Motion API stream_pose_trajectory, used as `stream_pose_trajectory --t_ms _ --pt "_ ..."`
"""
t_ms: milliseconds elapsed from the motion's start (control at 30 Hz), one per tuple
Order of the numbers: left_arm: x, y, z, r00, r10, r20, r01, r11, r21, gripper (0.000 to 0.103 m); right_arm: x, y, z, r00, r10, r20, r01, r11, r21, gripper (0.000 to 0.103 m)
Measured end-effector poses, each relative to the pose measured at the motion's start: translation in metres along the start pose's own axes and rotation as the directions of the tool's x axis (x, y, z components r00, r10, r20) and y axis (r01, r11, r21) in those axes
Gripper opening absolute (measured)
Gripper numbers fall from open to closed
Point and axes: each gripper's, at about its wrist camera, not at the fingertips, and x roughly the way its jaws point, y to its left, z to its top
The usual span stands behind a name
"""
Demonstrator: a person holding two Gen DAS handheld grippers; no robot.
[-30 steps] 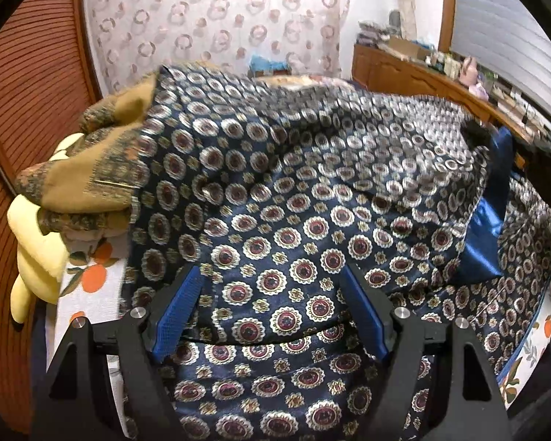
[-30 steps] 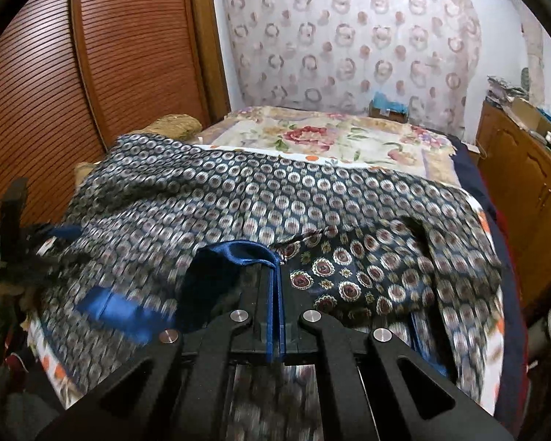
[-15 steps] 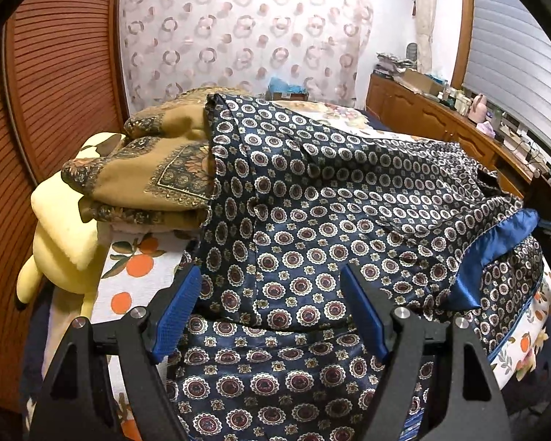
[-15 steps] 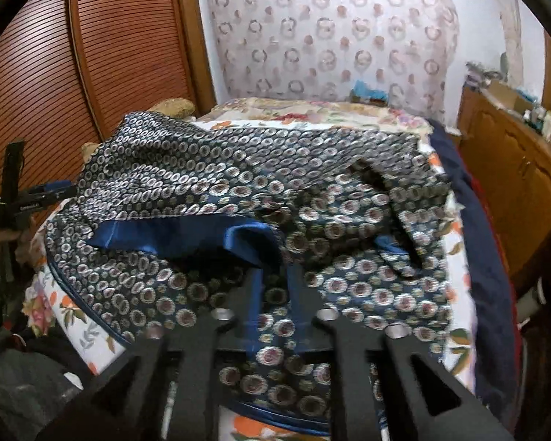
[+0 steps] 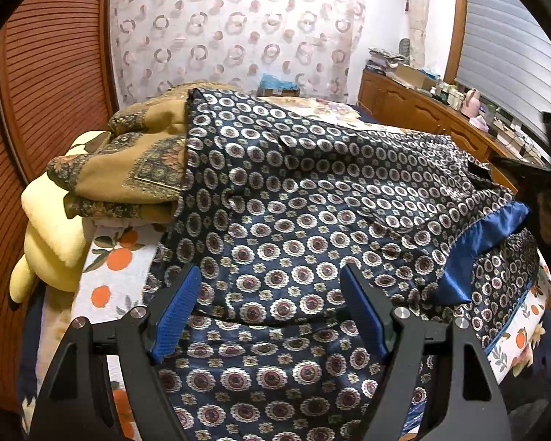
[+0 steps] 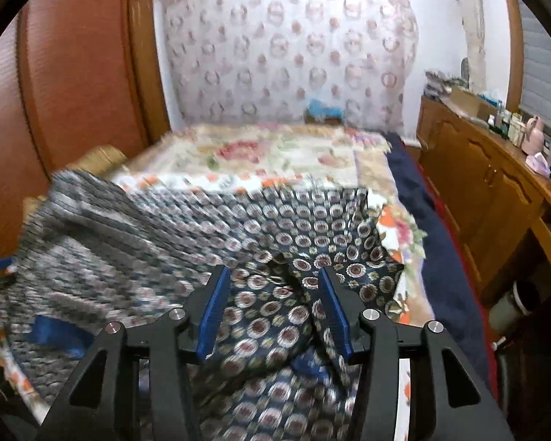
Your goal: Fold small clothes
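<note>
A navy satin garment [image 5: 312,198] with round medallion print and a bright blue trim [image 5: 485,235] lies spread and partly folded over on the bed. My left gripper [image 5: 272,275] hovers over its near edge, jaws wide open, blue pads [image 5: 176,312] clear of the cloth. In the right wrist view the same garment [image 6: 209,235] is blurred by motion. My right gripper [image 6: 272,273] is above a crumpled corner of it. Its jaws are opening, and the cloth lies under the pads [image 6: 213,308], not pinched by them.
A folded ochre patterned cloth [image 5: 128,172] and a yellow pillow [image 5: 51,235] are stacked left of the garment, on an orange-print sheet [image 5: 110,261]. Wooden wardrobe doors [image 5: 47,73] stand at the left. A long wooden dresser [image 6: 496,198] runs along the right, beyond a floral bedspread [image 6: 275,154].
My right gripper was shut on the blue-trimmed edge; it has let go, its jaws have spread, and it has drawn away. The folded-over flap now rests on the garment. The left gripper stays open.
</note>
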Motion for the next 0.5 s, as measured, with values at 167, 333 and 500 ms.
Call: stream_pose_trajectory --t_ms 167,333,500 --pt "0.003 -0.002 -0.002 1.000 -0.004 -0.010 0.004 1.000 0.004 0.079 0.045 0.018 0.010 0.983 -0.148 -0.106 0.136 0.984 -0.115 0.009" --pt "0.001 0.001 -0.003 1.000 -0.005 -0.004 0.005 1.000 -0.010 0.079 0.014 0.013 0.012 0.992 -0.118 -0.044 0.116 0.992 -0.050 0.000" --pt "-0.002 0.004 -0.001 1.000 -0.003 0.011 0.003 1.000 -0.021 0.079 -0.063 0.003 -0.023 0.986 -0.139 0.087 0.133 0.989 0.067 0.000"
